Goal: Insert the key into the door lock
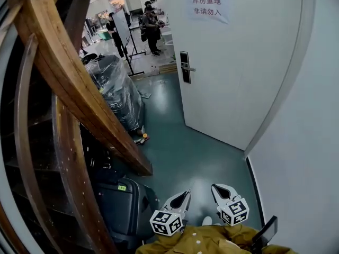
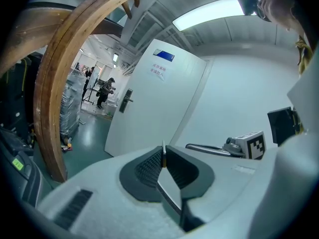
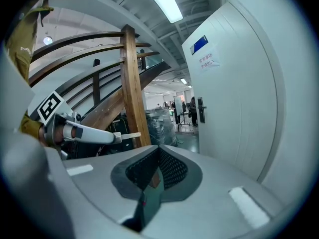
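The left gripper [image 1: 185, 193] has its jaws clenched on the key [image 2: 163, 149], a thin blade that sticks out past the tips in line with the jaws and points ahead toward the white door [image 1: 238, 78]. Just beside it, the right gripper [image 1: 216, 187] has its jaws pressed together on nothing. The door lock [image 1: 184, 66], a dark plate with a lever handle at the door's edge, lies well apart from both, ahead across the green floor [image 1: 185, 152]. Seen from the left gripper, the lock sits up and left of the key's tip, so the approach likely needs a long reach forward
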